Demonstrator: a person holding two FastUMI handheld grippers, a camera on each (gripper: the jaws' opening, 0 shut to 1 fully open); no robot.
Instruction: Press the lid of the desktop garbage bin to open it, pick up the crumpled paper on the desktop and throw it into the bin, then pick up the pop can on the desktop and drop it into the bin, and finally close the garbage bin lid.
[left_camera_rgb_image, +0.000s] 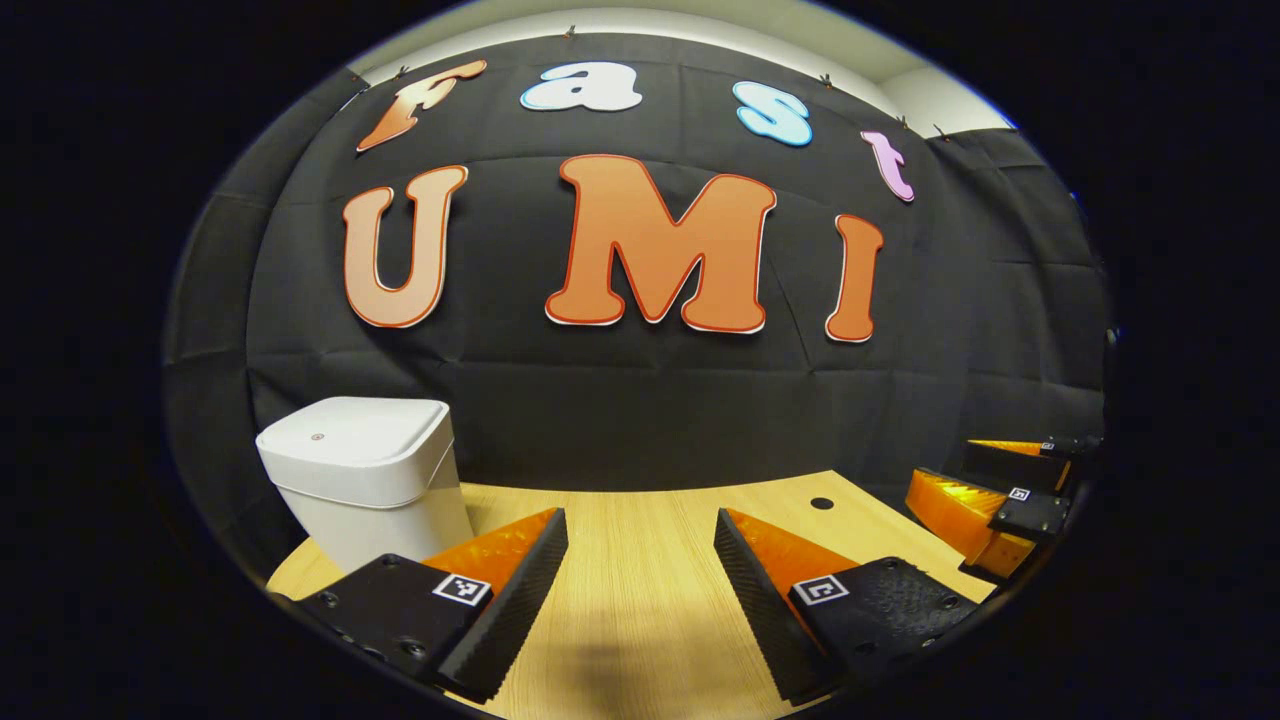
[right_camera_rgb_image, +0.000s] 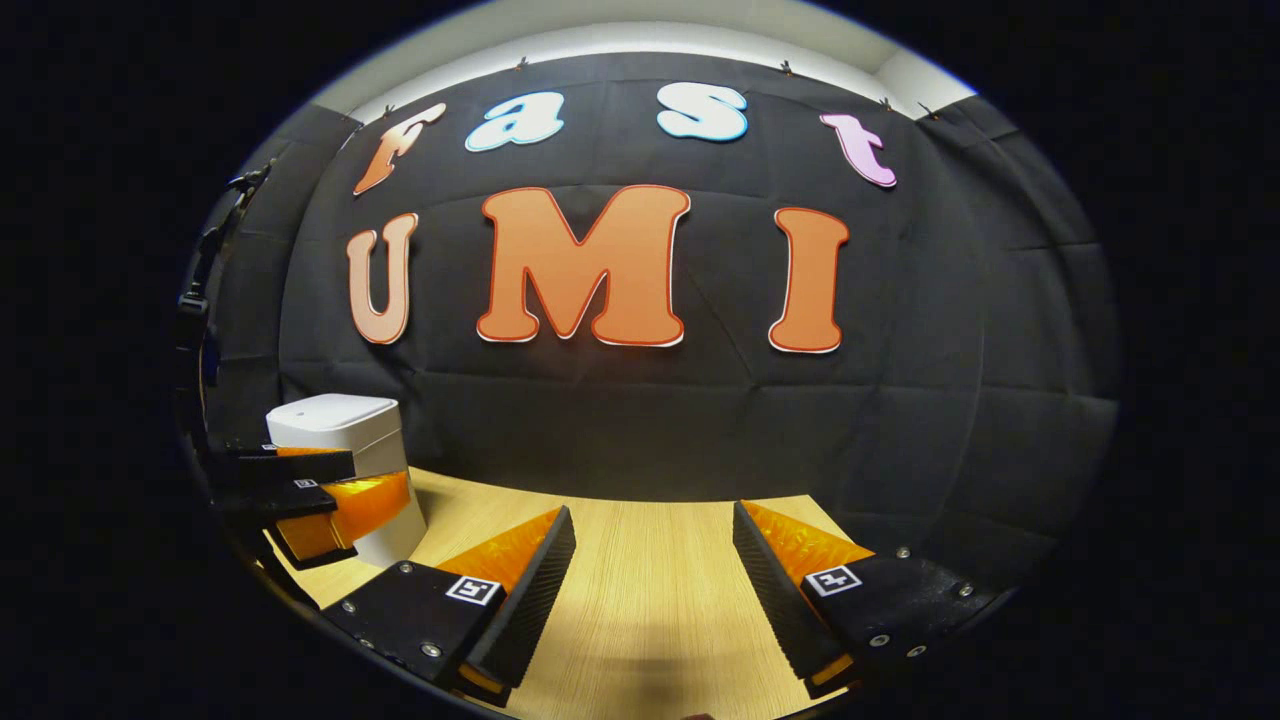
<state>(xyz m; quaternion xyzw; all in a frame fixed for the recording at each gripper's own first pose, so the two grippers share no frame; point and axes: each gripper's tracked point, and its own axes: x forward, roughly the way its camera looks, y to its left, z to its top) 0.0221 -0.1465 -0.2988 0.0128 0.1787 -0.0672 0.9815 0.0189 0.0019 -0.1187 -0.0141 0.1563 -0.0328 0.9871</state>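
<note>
Bin (left_camera_rgb_image: 365, 475) on table (left_camera_rgb_image: 640, 560), left rear, against cloth wall (left_camera_rgb_image: 700, 420). Left gripper (left_camera_rgb_image: 640, 580) right of bin; right gripper (right_camera_rgb_image: 650, 590) further right, both over table.

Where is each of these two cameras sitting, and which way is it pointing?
Left gripper view: rides on the left gripper, looking along its open fingers over the wooden desktop to the closed white garbage bin; the right gripper shows at the right edge.
Right gripper view: rides on the right gripper, fingers open, facing the same way; the left gripper shows in front of the bin.
Shared: bin, desktop, black cloth wall.
</note>
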